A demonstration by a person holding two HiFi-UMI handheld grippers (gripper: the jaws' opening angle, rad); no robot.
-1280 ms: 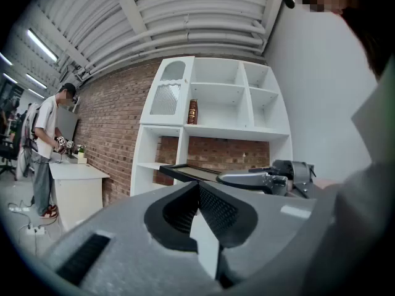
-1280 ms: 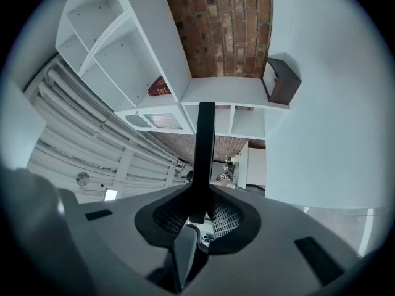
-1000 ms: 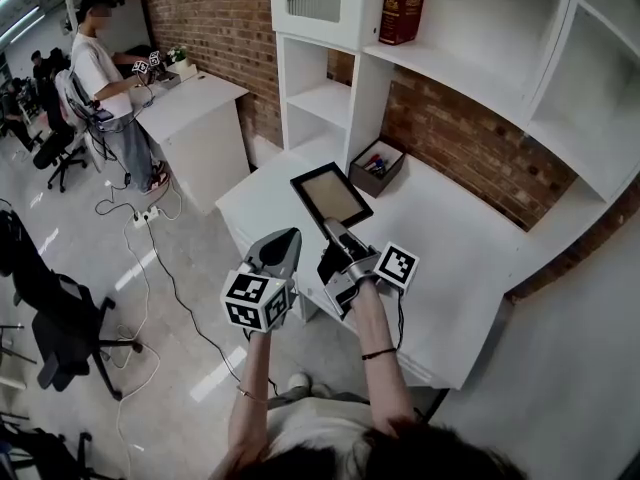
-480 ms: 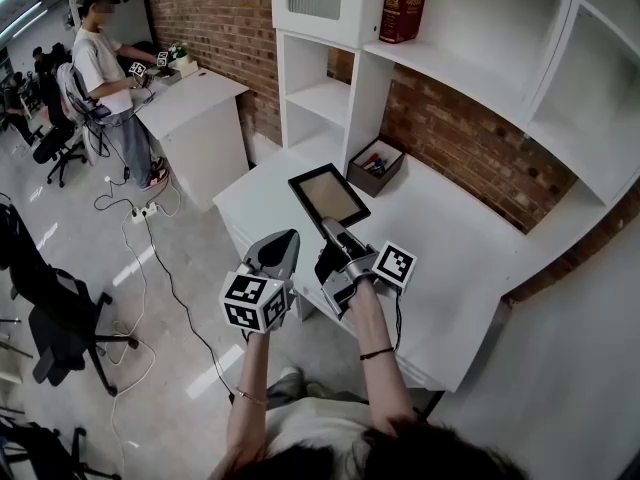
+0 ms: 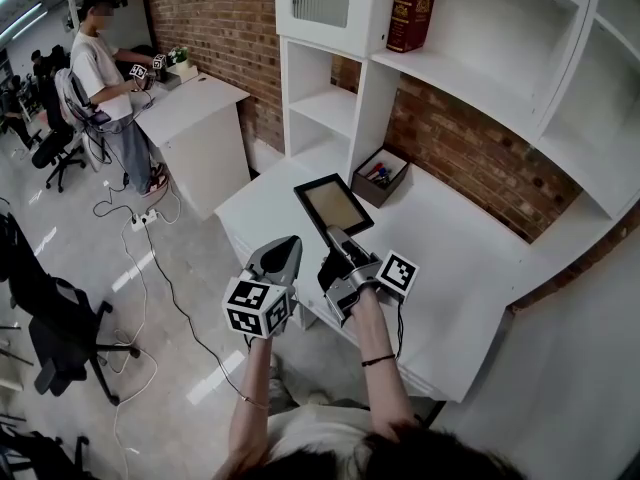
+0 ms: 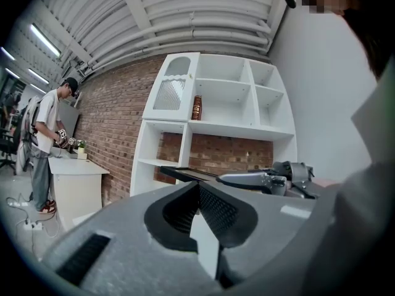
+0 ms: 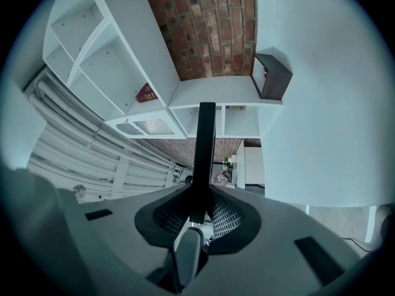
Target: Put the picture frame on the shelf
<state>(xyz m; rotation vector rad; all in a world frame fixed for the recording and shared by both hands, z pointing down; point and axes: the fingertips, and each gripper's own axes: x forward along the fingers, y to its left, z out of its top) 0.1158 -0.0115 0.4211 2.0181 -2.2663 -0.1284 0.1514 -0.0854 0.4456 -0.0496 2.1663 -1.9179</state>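
The right gripper (image 5: 337, 240) was clamped on the near edge of the black-rimmed, tan-faced rectangular picture frame (image 5: 335, 204), which lay out at its 12 o'clock over the white desk (image 5: 460, 253), while the left gripper (image 5: 284, 252), at its 9 o'clock, had its jaws together, empty.

No wording is legible; the gold print on the red book (image 5: 411, 10) is too small.
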